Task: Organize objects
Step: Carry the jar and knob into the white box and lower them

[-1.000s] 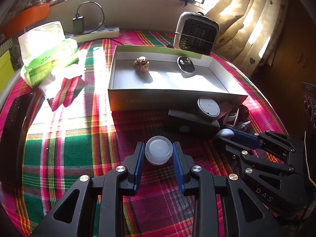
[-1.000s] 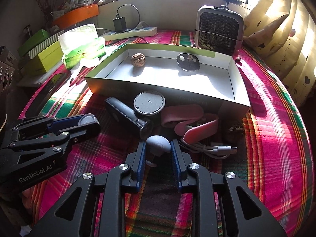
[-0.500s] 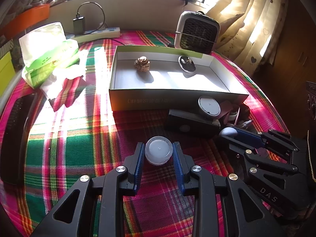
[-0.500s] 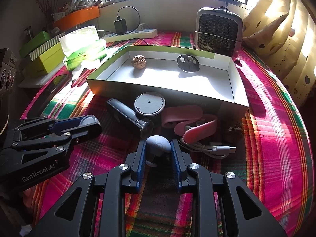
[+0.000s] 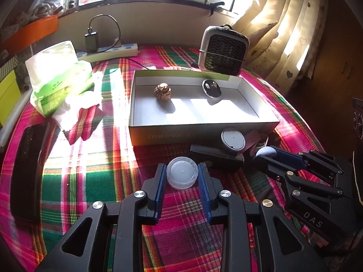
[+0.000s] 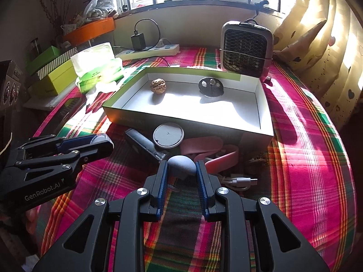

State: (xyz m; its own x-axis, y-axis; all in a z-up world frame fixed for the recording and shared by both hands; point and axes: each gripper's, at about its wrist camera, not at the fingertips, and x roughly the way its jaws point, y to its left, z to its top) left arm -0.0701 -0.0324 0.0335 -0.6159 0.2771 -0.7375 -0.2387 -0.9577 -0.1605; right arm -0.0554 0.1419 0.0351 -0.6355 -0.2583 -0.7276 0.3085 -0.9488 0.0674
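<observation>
Little has moved since the earlier frames: both hands keep nearly the same place, and only the framing creeps slightly toward the box.

Left wrist view: left gripper (image 5: 182, 176) stays clamped on the round white jar (image 5: 182, 175), blue pads (image 5: 160, 182) pressing its sides, the jar held above the plaid cloth (image 5: 90, 167). Its jaws have narrowed a touch since a second ago, with the jar between them throughout; I read this as the grip firming up, not a release. The open cardboard box (image 5: 199, 133) lies ahead, holding a walnut-like nut (image 5: 162, 91) and a dark oval piece (image 5: 211, 88). Right gripper (image 5: 266, 153) shows at the right edge, closed on a grey-blue rounded object (image 5: 265, 151).

Right wrist view: right gripper (image 6: 181, 170) is clamped on that same grey-blue rounded object (image 6: 182, 164), with no change in jaw width. Just beyond it lie a dark tube (image 6: 145, 145), a grey disc (image 6: 168, 134) leaning at the box wall, a pink strap (image 6: 215, 156) and a white cable (image 6: 240, 180). Left gripper (image 6: 102, 139) sits at the left, jar edge just visible.

Judgement: both items are secured and neither is in the box yet; carrying them over the near wall looks like the next step.
</observation>
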